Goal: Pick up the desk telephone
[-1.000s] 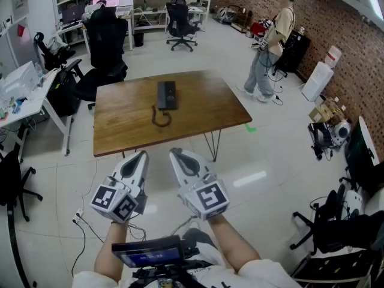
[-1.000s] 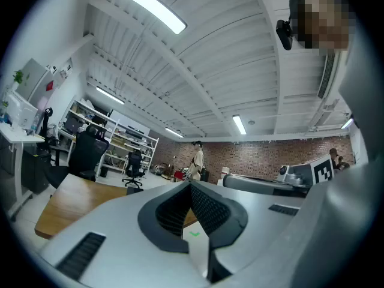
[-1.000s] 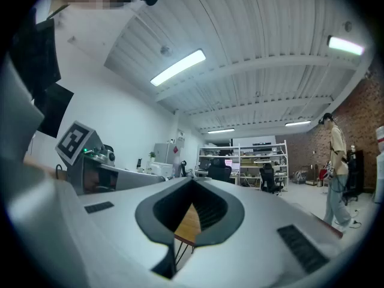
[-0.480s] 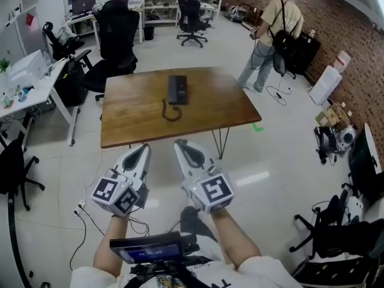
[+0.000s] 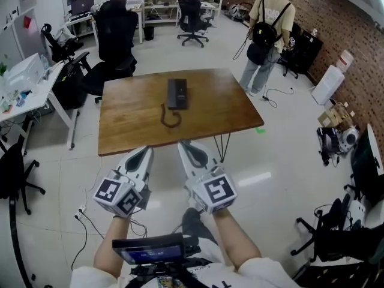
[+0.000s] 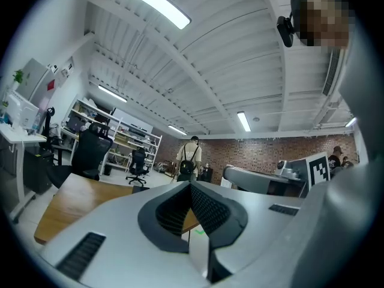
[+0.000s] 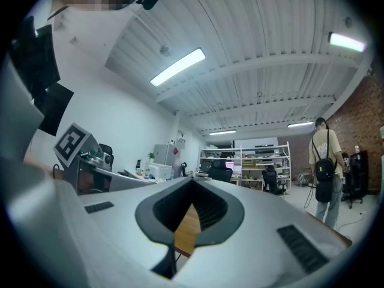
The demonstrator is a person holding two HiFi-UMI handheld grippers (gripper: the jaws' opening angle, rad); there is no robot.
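Observation:
A black desk telephone (image 5: 176,93) lies on a brown wooden table (image 5: 132,122) in the head view, its coiled cord (image 5: 169,117) looping toward the near edge. My left gripper (image 5: 144,153) and right gripper (image 5: 186,147) hang side by side just short of the table's near edge, both shut and empty, well apart from the phone. In the left gripper view the shut left gripper (image 6: 191,188) points over the table (image 6: 66,200). Through the right gripper (image 7: 192,185) only a strip of table wood (image 7: 187,230) shows.
A person with a black backpack (image 5: 264,32) stands beyond the table's far right corner. Black office chairs (image 5: 114,38) stand behind the table, and a white desk (image 5: 27,98) is at the left. Boxes and gear (image 5: 336,131) line the brick wall at right.
Both grippers have edged forward toward the table's near edge, still shut. The person at the back has turned and moved a little closer to the table.

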